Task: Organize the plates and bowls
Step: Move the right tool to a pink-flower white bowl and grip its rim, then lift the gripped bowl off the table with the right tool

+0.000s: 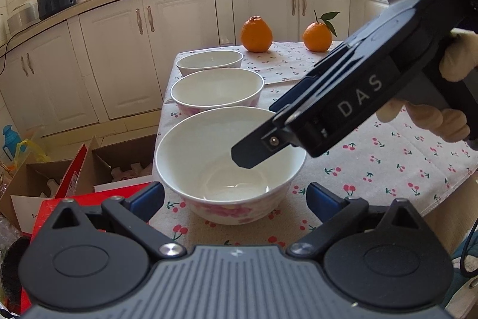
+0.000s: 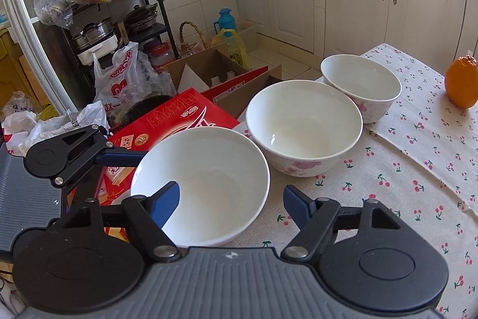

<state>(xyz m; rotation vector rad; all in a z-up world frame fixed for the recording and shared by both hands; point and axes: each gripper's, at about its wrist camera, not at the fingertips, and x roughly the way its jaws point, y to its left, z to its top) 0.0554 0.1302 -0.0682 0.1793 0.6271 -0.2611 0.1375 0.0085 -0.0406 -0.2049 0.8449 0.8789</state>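
Three white bowls with pink flowers stand in a row along the table's left edge: a near bowl (image 1: 209, 169) (image 2: 203, 184), a middle bowl (image 1: 217, 90) (image 2: 303, 127) and a far bowl (image 1: 209, 62) (image 2: 360, 84). My left gripper (image 1: 235, 196) is open just in front of the near bowl, one finger on each side of it. My right gripper (image 2: 231, 199) is open, straddling that bowl's right rim with its left finger (image 2: 167, 196) inside. In the left wrist view one right finger (image 1: 254, 150) reaches over the bowl.
Two oranges (image 1: 257, 35) (image 1: 317, 36) sit at the table's far end on a cherry-print cloth (image 2: 418, 157). Left of the table on the floor are a red box (image 2: 179, 121), open cartons (image 2: 209, 71) and plastic bags. White cabinets (image 1: 179, 29) stand beyond.
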